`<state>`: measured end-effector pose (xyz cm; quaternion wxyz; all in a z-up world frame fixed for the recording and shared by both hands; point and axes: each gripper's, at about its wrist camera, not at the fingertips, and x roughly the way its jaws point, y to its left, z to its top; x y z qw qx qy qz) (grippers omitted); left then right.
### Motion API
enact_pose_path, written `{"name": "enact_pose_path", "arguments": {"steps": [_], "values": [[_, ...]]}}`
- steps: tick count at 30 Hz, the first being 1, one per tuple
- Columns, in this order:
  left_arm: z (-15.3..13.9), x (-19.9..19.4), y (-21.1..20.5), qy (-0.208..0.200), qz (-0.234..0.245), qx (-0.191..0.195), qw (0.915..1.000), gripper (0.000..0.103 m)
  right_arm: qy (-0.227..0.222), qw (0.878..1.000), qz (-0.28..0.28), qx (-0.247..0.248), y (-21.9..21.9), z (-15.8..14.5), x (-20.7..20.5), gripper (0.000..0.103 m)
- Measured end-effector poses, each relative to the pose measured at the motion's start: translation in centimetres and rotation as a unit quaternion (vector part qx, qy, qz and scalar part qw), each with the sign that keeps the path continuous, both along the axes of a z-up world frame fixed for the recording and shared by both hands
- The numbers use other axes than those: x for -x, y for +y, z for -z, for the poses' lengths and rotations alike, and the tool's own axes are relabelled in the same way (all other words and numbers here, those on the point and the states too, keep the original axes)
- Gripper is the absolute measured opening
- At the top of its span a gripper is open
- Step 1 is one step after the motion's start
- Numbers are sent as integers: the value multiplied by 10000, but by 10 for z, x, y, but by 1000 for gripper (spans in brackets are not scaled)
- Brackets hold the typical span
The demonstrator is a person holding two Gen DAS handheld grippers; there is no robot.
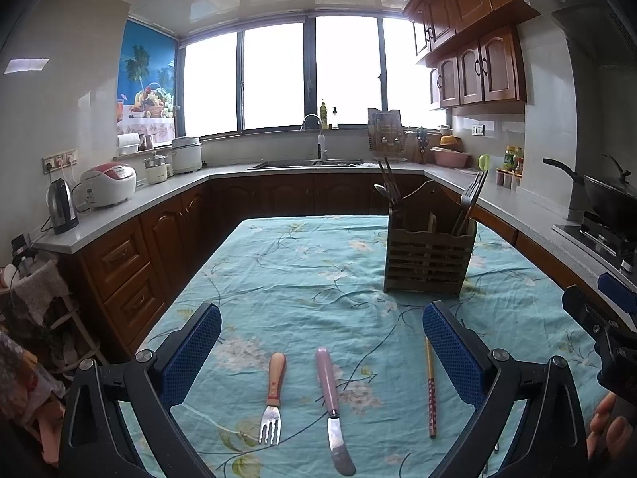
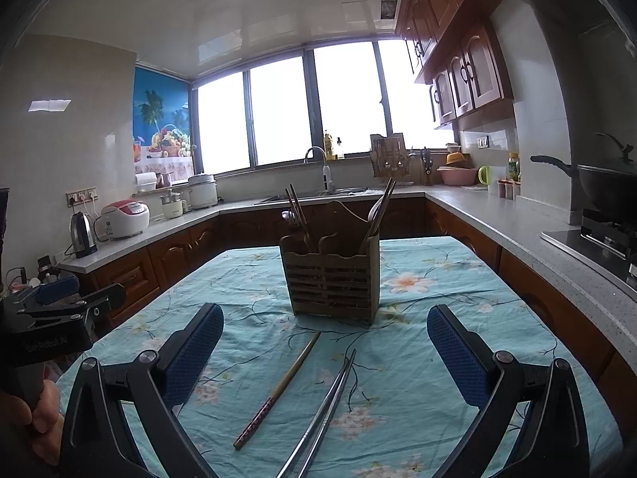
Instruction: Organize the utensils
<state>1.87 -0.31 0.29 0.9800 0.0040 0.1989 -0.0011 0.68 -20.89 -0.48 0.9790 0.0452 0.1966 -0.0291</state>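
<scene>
A wooden utensil caddy (image 1: 428, 257) (image 2: 332, 279) stands on the floral tablecloth, holding chopsticks, a spoon and a fork. Near the front edge in the left wrist view lie a wooden-handled fork (image 1: 274, 396), a pink-handled knife (image 1: 332, 402) and a wooden chopstick (image 1: 430, 392). My left gripper (image 1: 321, 326) hangs open above the fork and knife, holding nothing. The right wrist view shows that wooden chopstick (image 2: 278, 390) and a pair of metal chopsticks (image 2: 324, 418) lying between the open fingers of my right gripper (image 2: 325, 328). Its fingers are also empty.
The table (image 1: 302, 267) stands in a U-shaped kitchen. Counters carry a kettle (image 1: 61, 207), rice cooker (image 1: 109, 183), sink and tap (image 1: 318, 139). A wok on a stove (image 2: 605, 195) is at the right. A hand holds each gripper's handle at the frame edges.
</scene>
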Motion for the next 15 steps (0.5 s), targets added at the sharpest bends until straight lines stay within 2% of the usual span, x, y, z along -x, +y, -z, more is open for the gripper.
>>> {"name": "enact_pose_path", "arguments": {"steps": [15], "values": [[-1, 1, -1, -4, 15, 4, 10000, 102, -22, 10000, -11, 9, 2, -3, 0, 103]]}}
